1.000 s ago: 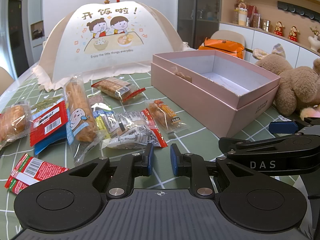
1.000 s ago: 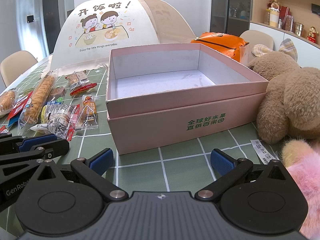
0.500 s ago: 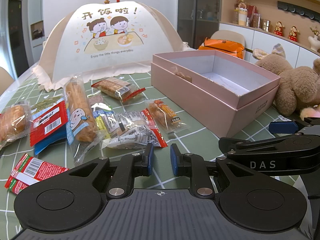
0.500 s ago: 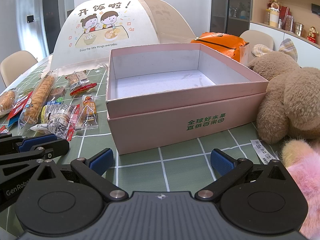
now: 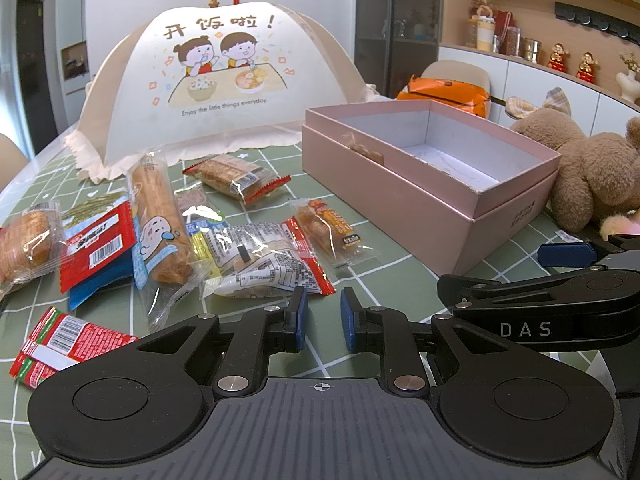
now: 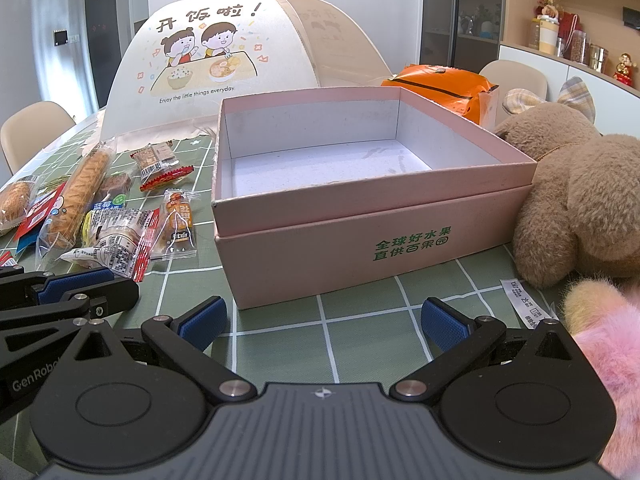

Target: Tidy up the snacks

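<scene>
Nearest the left wrist camera, the left gripper (image 5: 322,322) hovers just above the green checked tablecloth (image 5: 384,276) with its blue pads drawn almost together and nothing between them. In its own view, the right gripper (image 6: 322,320) sits low over the cloth with its jaws spread wide and empty, facing the front wall of the pink box (image 6: 352,216).

Just beyond the left gripper's tips lies a clear packet with black print and red ends (image 5: 268,268). To its right is a small orange-labelled packet (image 5: 332,228), and to its left a long bread stick in a clear wrapper (image 5: 160,220). Further left are a red and blue packet (image 5: 96,248), a wrapped bun (image 5: 26,240) and a red packet (image 5: 60,340) near the bottom edge. A biscuit packet with red ends (image 5: 236,176) lies beyond them.

The pink box stands open on the right and looks empty inside. A brown plush toy (image 6: 580,196) leans against its right side, with pink fur (image 6: 608,344) nearer the camera. Behind everything stands a cream mesh food cover (image 5: 224,80).
</scene>
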`<state>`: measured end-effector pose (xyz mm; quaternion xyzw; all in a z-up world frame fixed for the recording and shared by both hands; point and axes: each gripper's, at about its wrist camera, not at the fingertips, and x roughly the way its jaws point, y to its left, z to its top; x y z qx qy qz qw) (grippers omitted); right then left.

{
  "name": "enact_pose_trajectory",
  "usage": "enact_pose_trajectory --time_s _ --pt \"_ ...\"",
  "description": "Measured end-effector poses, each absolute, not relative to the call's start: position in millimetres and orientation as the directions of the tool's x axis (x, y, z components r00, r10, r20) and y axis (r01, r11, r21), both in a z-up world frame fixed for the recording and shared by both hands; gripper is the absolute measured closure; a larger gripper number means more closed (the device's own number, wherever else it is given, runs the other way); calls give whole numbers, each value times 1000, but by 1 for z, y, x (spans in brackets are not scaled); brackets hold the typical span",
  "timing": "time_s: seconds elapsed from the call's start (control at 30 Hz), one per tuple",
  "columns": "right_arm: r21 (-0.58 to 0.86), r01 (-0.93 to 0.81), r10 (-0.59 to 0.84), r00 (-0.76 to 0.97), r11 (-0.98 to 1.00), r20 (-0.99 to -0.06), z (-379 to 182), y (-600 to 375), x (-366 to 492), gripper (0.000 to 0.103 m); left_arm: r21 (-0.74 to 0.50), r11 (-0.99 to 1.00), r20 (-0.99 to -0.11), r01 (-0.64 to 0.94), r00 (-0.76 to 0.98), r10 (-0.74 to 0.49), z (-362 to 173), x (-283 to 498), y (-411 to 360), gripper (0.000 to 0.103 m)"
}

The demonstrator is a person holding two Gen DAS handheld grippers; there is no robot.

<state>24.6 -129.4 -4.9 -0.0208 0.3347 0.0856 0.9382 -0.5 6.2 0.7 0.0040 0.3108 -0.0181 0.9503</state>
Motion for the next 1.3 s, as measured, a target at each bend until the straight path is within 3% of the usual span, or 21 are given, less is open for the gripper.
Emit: enact_pose_trajectory --time_s 1.17,1.3 --pt "19 -183 153 759 983 -632 -9 -128 21 0 0 1000 -598 31 801 -24 1 1 3 81" --pt "19 -229 174 680 973 -712 0 -125 24 0 -75 996 -642 53 762 -89 12 -4 13 81"
